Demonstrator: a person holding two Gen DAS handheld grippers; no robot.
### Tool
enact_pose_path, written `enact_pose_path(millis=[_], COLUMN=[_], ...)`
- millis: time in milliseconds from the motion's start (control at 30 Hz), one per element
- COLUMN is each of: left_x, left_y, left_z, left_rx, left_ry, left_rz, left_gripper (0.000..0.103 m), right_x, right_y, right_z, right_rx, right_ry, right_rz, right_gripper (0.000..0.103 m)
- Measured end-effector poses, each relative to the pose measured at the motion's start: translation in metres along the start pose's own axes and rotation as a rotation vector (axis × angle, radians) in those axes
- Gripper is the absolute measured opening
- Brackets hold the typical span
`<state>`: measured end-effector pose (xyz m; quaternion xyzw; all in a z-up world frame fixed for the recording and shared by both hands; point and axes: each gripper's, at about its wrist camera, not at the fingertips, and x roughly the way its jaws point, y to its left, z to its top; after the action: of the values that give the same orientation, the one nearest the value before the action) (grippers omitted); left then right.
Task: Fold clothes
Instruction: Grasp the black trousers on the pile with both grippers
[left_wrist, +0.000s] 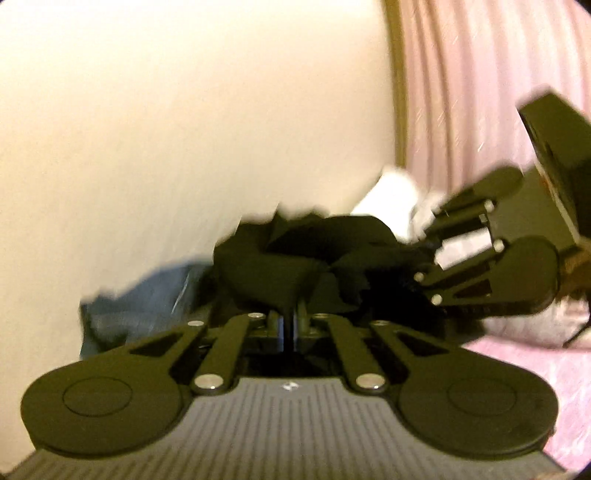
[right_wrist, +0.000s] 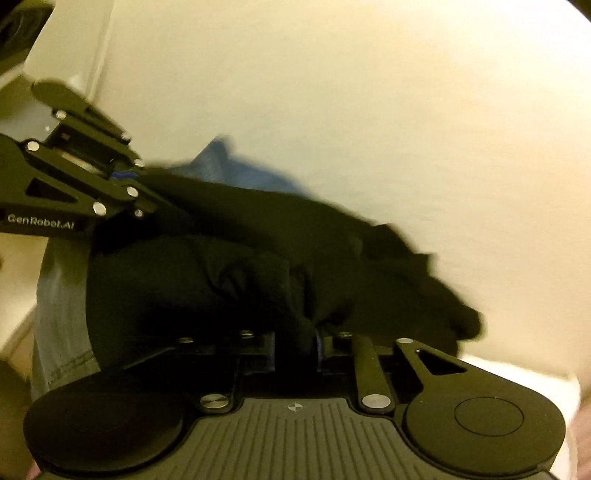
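A plain cream wall (left_wrist: 184, 129) fills the background, a pink curtain (left_wrist: 480, 92) hangs at the right of the left wrist view, and a pink-covered bed (left_wrist: 535, 369) shows low at that side. Both views are smeared with blur. The left tool (left_wrist: 289, 314) has its jaws brought together, clamped on a pinch of the black garment (left_wrist: 295, 258), which bunches up straight ahead of it. The right tool (right_wrist: 295, 339) is nipped onto another fold of the same dark cloth, jaws nearly together with fabric wedged between them. My read: two grips on separate points, so the piece can be lifted and spread out flat before any fold is made. The garment hangs as a crumpled mass between the two tools, each tool visible in the other's camera, close together. Behind it lie blue clothing (right_wrist: 229, 166) and something white (left_wrist: 388, 199), apart from the grip and probably waiting their turn.
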<state>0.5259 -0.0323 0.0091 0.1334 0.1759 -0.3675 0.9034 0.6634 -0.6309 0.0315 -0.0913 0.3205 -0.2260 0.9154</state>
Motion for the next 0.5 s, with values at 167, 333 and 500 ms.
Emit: enact_pose_path(millis=[167, 333, 500], left_x=[-0.027, -0.056, -0.099], left_y=[-0.051, -0.136, -0.245], left_z=[0.034, 0.039, 0.023], left_rx=[0.043, 0.103, 0.2], left_ry=[-0.107, -0.137, -0.134], left_rz=[-0.142, -0.311, -0.491], left_gripper=[0.002, 0.002, 0.002], right_x=[-0.11, -0.227, -0.339], right_y=[-0.022, -0.012, 0.02], right_z=[-0.031, -0.092, -0.175], right_rx=[0.179, 0.321, 0.477], right_ry=[-0.102, -0.12, -0.081], right_rz=[-0.189, -0.365, -0.513], right_gripper=[0.013, 0.012, 0.009])
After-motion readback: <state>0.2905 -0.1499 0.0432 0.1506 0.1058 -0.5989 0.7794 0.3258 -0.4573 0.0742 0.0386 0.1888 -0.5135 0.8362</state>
